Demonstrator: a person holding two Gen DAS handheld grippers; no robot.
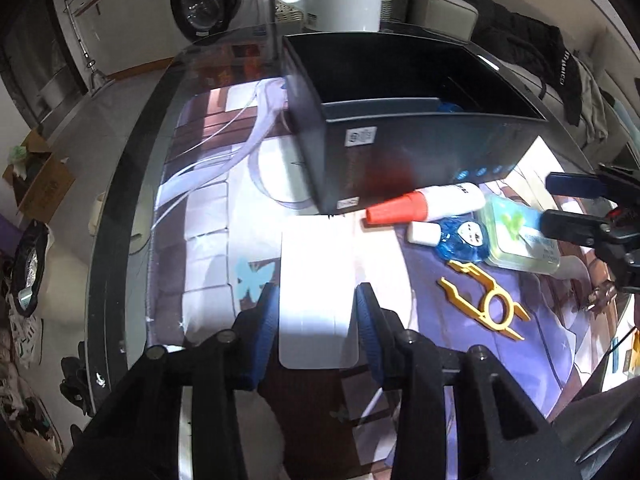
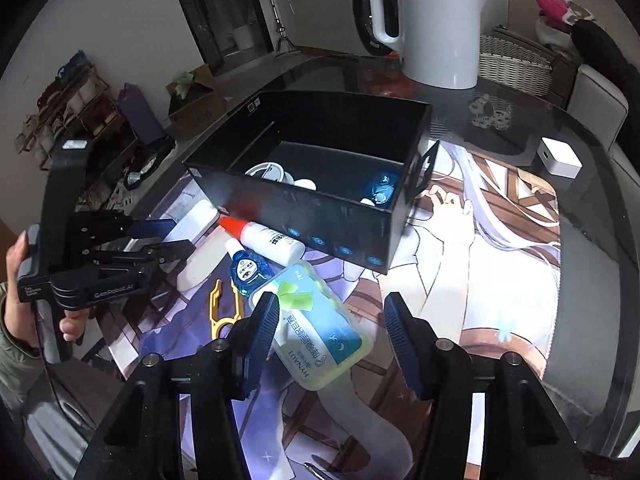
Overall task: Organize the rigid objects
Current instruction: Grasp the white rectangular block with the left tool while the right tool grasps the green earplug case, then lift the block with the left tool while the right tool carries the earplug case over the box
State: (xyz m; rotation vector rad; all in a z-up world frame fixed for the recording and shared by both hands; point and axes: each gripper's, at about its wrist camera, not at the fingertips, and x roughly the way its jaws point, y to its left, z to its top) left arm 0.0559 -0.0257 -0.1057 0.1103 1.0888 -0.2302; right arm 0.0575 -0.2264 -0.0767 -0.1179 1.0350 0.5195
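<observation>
Left gripper (image 1: 316, 300) fingers clamped on flat white rectangular case (image 1: 318, 280), right gripper (image 2: 330, 312) fingers apart around translucent green plastic box (image 2: 320, 332), black open-topped bin (image 2: 320, 168) just beyond.

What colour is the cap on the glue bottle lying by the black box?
Orange-red, on the white glue bottle; the left wrist view shows it best.

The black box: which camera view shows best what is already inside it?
The right wrist view. It looks down into the black box, showing white round items and a blue dispenser on its floor. The left wrist view shows mostly its outer wall, with only a blue glimpse over the rim.
</observation>
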